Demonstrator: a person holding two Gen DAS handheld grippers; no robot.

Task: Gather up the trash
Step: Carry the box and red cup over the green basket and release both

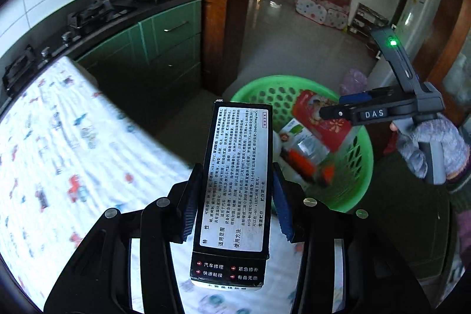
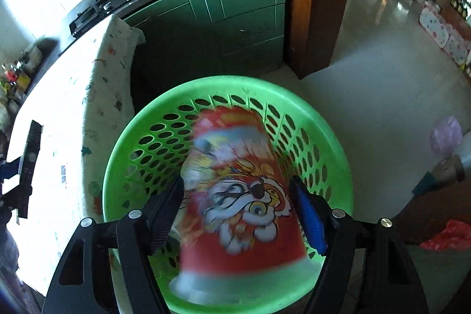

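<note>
Two claws: I have both over the green basket (image 2: 223, 83), which stands on the floor beside the cloth-covered table (image 1: 59, 137).
Left gripper (image 1: 235, 167): clamped on a long black box (image 1: 235, 190); both pads press its narrow sides.
Black box: held lengthwise along the fingers, its white label of printed text facing my camera and its far end reaching over the near rim of the basket.
Right gripper (image 2: 237, 181): pointing steeply down into the basket, with a red paper cup (image 2: 235, 196) between its fingers.
Right claw state: jaws apart. The fingers look sharp while the cup is smeared, and I see a thin gap at the blue pad (image 2: 309, 214), so I read the cup as loose, not pinched.
Red cup: upside down, wide mouth toward my camera, inside the basket's ring, and printed with a cartoon lion face.
Basket contents: in the left view I see the cup's red side and some flat packets (image 1: 303, 149) lying beside it.
Hand: a knit-gloved hand (image 1: 432, 149) grips the right tool's handle.
Backdrop: green cabinets (image 1: 164, 49) under a dark counter with a stove (image 1: 97, 13).
</note>
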